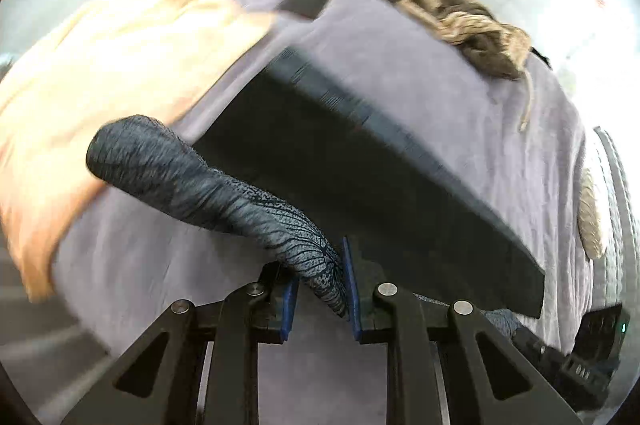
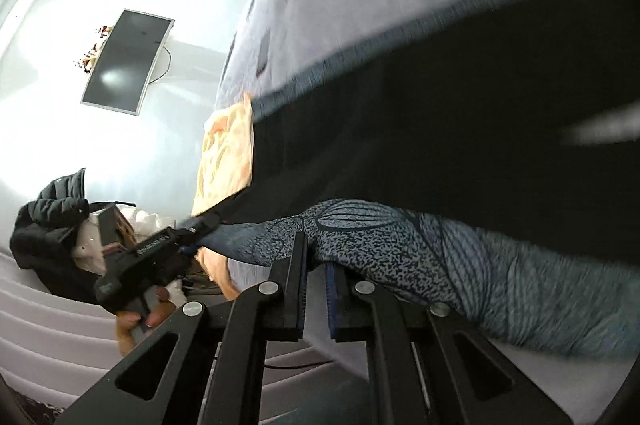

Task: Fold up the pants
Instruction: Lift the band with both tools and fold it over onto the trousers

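The pants (image 1: 360, 185) are dark, with a blue-grey leaf-patterned part (image 1: 208, 181), and hang stretched above the lavender bed sheet (image 1: 400, 37). My left gripper (image 1: 320, 289) is shut on a bunched end of the patterned cloth, pinched between its blue pads (image 1: 352, 289). In the right wrist view the dark pants (image 2: 460, 105) fill the right side. My right gripper (image 2: 316, 289) is shut on their patterned edge (image 2: 380, 237). The left gripper (image 2: 160, 253) shows there too, held by a hand (image 2: 148, 317) and gripping the far end of the same edge.
An orange pillow (image 1: 100, 65) lies on the bed's left side, a tan garment (image 1: 452, 9) at its far edge, and a small dark rectangle (image 1: 306, 1) between them. Off the bed are a wall screen (image 2: 124, 61) and a black jacket (image 2: 48, 217) on a pile.
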### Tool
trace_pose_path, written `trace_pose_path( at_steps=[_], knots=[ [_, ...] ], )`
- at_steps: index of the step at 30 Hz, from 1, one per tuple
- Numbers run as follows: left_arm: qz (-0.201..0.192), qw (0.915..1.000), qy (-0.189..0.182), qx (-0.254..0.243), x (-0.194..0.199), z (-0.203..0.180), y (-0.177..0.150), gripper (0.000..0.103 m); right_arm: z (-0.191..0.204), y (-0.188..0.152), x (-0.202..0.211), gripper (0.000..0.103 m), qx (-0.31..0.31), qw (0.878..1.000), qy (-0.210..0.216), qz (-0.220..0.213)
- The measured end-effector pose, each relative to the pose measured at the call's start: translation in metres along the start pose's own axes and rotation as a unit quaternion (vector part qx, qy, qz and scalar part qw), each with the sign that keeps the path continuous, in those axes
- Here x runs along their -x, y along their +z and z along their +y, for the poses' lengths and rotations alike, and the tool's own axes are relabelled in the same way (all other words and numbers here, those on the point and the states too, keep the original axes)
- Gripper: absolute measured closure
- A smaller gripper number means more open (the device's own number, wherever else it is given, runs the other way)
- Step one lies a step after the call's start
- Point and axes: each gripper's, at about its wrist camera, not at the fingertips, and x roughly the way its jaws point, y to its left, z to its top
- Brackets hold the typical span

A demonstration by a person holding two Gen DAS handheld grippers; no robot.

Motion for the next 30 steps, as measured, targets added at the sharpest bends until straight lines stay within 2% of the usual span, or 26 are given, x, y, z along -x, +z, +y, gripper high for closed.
trace_pose_path(
  at_steps=[2, 3, 4, 7, 8, 9, 11, 12, 13, 14, 16, 17, 18, 19, 20, 21, 25, 27, 30],
  knots=[
    [-0.007, 0.9997, -0.005, -0.023, -0.015, -0.012, 0.025, 0.081, 0.001, 0.027, -0.003, 0.094, 0.005, 1.000, -0.004, -0.002],
    [-0.007, 0.9994, -0.005, -0.032, -0.027, -0.017, 0.040, 0.081, 0.001, 0.055, -0.011, 0.094, 0.008, 1.000, -0.011, 0.000],
    [-0.006, 0.9993, -0.004, -0.036, -0.037, -0.020, 0.050, 0.081, 0.001, 0.055, -0.011, 0.094, 0.008, 1.000, -0.011, 0.000],
    [0.000, 0.9987, 0.003, -0.051, -0.078, -0.033, 0.086, 0.080, -0.004, 0.104, -0.036, 0.094, 0.011, 0.999, -0.031, 0.004],
    [0.003, 0.9981, 0.009, -0.061, -0.095, -0.036, 0.095, 0.080, -0.009, 0.118, -0.045, 0.094, 0.008, 0.999, -0.036, 0.008],
    [0.009, 0.9972, 0.018, -0.072, -0.114, -0.037, 0.103, 0.080, -0.033, 0.142, -0.060, 0.094, -0.008, 0.999, -0.049, 0.011],
    [0.017, 0.9952, 0.045, -0.086, -0.141, -0.034, 0.106, 0.070, -0.043, 0.152, -0.069, 0.094, -0.014, 0.998, -0.056, 0.015],
    [0.017, 0.9930, 0.074, -0.091, -0.155, -0.030, 0.107, 0.047, -0.053, 0.168, -0.093, 0.094, -0.019, 0.997, -0.075, 0.027],
    [0.014, 0.9915, 0.092, -0.091, -0.160, -0.028, 0.109, 0.029, -0.053, 0.168, -0.093, 0.091, -0.019, 0.997, -0.075, 0.027],
    [0.011, 0.9902, 0.107, -0.089, -0.168, -0.022, 0.111, 0.026, -0.065, 0.171, -0.102, 0.089, -0.019, 0.995, -0.087, 0.035],
    [0.029, 0.9933, 0.080, -0.078, -0.170, -0.009, 0.117, 0.026, -0.075, 0.176, -0.120, 0.082, -0.027, 0.990, -0.127, 0.050],
    [0.031, 0.9939, 0.075, -0.076, -0.165, -0.004, 0.118, 0.026, -0.078, 0.176, -0.124, 0.078, -0.038, 0.989, -0.133, 0.049],
    [0.026, 0.9930, 0.083, -0.080, -0.158, -0.002, 0.119, 0.026, -0.070, 0.170, -0.117, 0.073, -0.041, 0.988, -0.145, 0.033],
    [0.018, 0.9908, 0.099, -0.091, -0.150, -0.001, 0.119, 0.026, -0.070, 0.170, -0.117, 0.060, -0.041, 0.988, -0.145, 0.033],
    [0.012, 0.9872, 0.113, -0.112, -0.140, 0.000, 0.118, 0.026, -0.059, 0.165, -0.112, 0.056, -0.028, 0.986, -0.165, 0.027],
    [0.010, 0.9857, 0.112, -0.125, -0.135, 0.000, 0.117, 0.026, -0.034, 0.150, -0.100, 0.056, 0.015, 0.982, -0.190, 0.012],
    [0.023, 0.9784, 0.096, -0.181, -0.135, -0.018, 0.106, 0.026, -0.010, 0.128, -0.092, 0.056, 0.057, 0.984, -0.166, 0.007],
    [0.027, 0.9734, 0.100, -0.204, -0.152, -0.034, 0.103, 0.026, 0.000, 0.125, -0.106, 0.056, 0.080, 0.983, -0.161, 0.027],
    [0.039, 0.9741, 0.104, -0.197, -0.182, -0.049, 0.104, 0.026, 0.003, 0.131, -0.140, 0.056, 0.095, 0.978, -0.177, 0.050]
  ],
)
